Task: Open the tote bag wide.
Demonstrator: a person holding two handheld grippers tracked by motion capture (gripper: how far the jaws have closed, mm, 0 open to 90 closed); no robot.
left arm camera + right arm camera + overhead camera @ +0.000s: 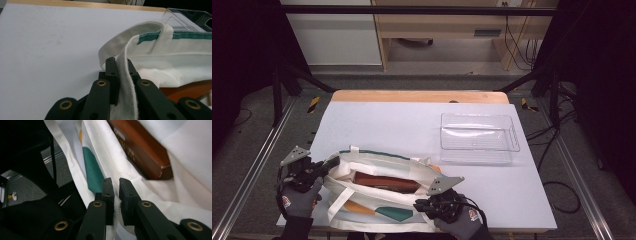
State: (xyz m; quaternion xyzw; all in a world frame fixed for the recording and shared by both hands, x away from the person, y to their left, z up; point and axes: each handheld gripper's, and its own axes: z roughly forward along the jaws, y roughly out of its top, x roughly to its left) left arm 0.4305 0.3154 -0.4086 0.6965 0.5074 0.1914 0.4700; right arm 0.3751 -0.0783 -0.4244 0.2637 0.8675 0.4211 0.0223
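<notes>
Both grippers clamped your tote bag, lower centre of frame.
You held its rim: left gripper pinching the strap, right gripper the cloth edge; next, probably spread it to free the brown box.

The tote bag lies at the counter's near edge with a book inside it; the tray sits behind the bag, to its right.

White table, tote bag, tray (clear plastic)
</notes>
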